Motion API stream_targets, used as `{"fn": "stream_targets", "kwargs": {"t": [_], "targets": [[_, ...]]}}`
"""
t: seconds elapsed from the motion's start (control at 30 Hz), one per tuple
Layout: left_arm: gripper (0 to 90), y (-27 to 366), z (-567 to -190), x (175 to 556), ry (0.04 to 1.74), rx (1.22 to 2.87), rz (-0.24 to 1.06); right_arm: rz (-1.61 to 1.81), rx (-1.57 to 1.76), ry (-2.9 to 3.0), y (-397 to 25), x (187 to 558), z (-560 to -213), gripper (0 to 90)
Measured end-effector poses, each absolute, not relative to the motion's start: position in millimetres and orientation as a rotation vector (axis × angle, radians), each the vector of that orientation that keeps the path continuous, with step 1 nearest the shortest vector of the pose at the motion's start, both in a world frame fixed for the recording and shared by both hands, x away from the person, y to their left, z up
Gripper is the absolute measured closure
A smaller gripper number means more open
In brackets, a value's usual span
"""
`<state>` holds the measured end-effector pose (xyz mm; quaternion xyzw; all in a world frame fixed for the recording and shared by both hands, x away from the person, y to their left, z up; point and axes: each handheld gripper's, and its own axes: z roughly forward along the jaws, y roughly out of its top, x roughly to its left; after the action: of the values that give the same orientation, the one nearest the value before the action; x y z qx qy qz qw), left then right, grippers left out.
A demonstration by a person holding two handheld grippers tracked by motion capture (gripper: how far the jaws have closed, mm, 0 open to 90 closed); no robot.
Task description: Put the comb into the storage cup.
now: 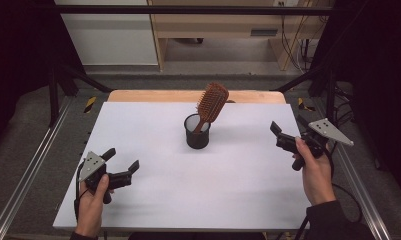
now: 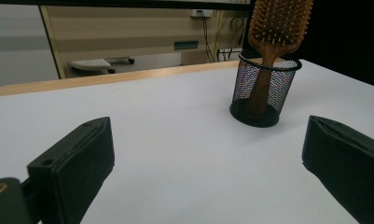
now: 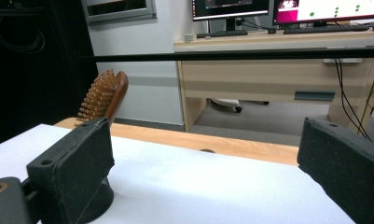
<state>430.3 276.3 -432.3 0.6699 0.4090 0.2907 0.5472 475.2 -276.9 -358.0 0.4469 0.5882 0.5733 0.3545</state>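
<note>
A wooden paddle hairbrush stands handle-down in a black mesh cup near the middle of the white table, its head leaning right. My left gripper is open over the table's front left, held by a hand, well short of the cup. My right gripper is open at the right edge, level with the cup. In the left gripper view the cup and brush stand ahead and to the right, between the wide-apart jaws. In the right gripper view the brush head rises behind the left jaw.
The table's wooden far edge lies behind the cup. Metal frame rails run along both sides. Beyond the table stand a desk with monitors, and cables.
</note>
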Motion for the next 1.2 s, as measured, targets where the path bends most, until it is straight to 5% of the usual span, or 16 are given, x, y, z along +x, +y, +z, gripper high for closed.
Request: {"fn": "stream_targets", "kwargs": {"t": [1.2], "targets": [[2.6, 293.1, -431.4, 403.4, 0.965, 1.571, 0.764, 1.401, 1.2, 1.543, -311.3, 427.5, -411.9, 3.6]]}}
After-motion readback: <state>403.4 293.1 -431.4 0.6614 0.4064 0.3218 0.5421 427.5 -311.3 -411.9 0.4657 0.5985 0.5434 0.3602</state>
